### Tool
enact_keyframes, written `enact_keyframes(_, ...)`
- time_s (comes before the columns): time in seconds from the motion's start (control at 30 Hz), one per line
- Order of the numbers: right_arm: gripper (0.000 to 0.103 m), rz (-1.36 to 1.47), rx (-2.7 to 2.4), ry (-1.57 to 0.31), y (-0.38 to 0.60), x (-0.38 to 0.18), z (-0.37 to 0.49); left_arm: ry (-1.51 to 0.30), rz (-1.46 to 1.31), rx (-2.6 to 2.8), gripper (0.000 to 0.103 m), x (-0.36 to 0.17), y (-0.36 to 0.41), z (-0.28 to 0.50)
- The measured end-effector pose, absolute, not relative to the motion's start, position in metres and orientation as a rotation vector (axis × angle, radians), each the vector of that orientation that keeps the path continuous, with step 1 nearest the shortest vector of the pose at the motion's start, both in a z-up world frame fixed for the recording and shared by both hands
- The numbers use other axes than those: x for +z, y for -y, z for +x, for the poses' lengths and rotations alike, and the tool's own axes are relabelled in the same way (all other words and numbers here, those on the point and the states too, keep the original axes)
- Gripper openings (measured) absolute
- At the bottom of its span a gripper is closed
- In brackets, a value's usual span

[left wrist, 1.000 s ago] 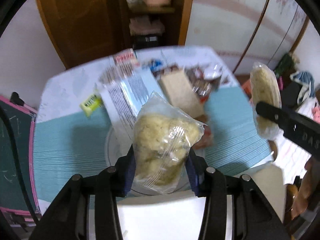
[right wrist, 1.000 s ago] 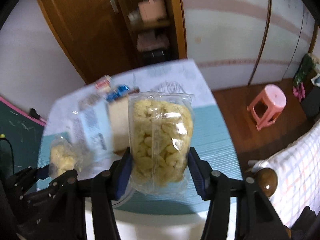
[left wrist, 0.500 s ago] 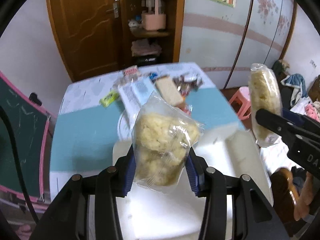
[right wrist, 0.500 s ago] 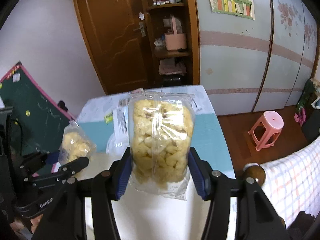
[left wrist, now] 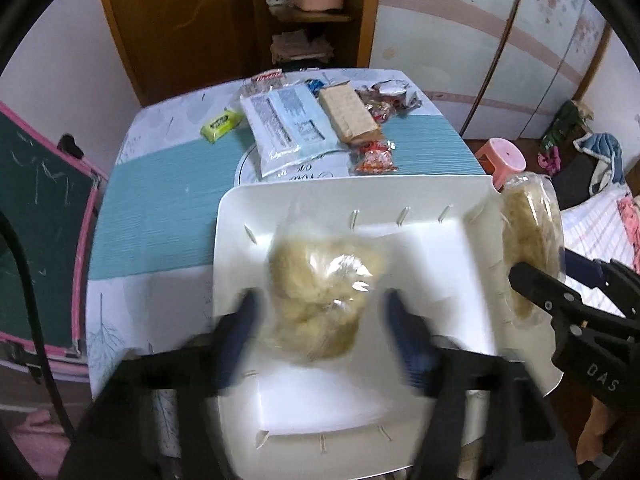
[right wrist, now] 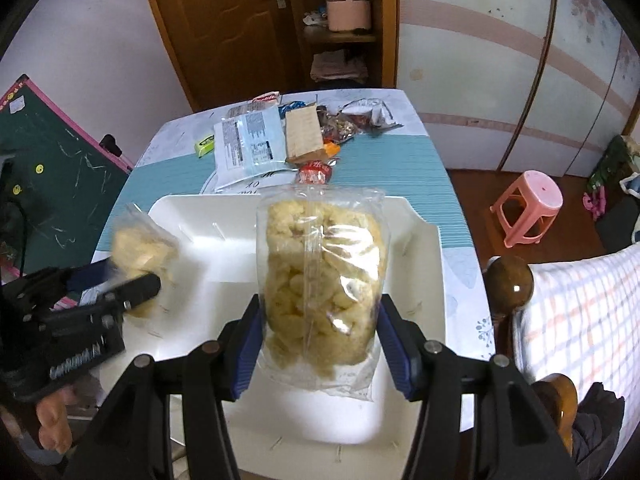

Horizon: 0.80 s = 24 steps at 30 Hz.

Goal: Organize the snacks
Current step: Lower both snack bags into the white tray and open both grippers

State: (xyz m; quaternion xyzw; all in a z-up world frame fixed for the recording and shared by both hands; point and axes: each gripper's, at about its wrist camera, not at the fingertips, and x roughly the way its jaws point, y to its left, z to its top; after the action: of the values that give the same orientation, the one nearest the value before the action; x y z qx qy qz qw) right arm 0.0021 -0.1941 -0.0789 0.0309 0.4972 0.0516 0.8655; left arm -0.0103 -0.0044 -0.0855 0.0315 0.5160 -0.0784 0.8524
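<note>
two bags: clear packs of pale puffed snacks, one at each hand-held gripper, both over the white bin [left wrist: 476, 200]
left hand-held gripper [left wrist: 320, 320]: jaws opening, blurred; the small snack bag [left wrist: 320, 296] sits between the pads but they no longer seem to press it
small snack bag place: over the middle of the bin floor; whether it has landed, cannot tell
right hand-held gripper [right wrist: 318, 344]: closed on the tall snack bag [right wrist: 324, 280], blue pads pinching its lower half, bag upright
tall snack bag place: held above the bin, toward its right side
step in hand: judged to be dropping both bags into the bin
doing it well: let the left jaws spread fully before drawing back, so film does not catch on a pad
next for the right: lower the tall bag beside the small one, not on it, then release
left over: flat packets [left wrist: 292, 124] and wrapped sweets [left wrist: 372, 158] on the tabletop [left wrist: 160, 208] beyond the bin
</note>
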Motion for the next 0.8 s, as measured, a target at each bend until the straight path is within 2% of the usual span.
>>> enact_keyframes(0.03,0.056,0.063,0.103,-1.038,0.194,-0.079,0.001,-1.074,0.071,-0.165,0.096,-0.084,0.007,-0.013)
enact_keyframes(0.17,0.059,0.051,0.104,-1.024,0.190,-0.078,-0.002,-1.070,0.088,-0.173,0.096,-0.082,0.012,-0.014)
enact_keyframes(0.8,0.059,-0.017,0.068,-0.980,0.184,-0.071,-0.006,-1.062,0.078,-0.151,0.096,-0.080,0.009,-0.017)
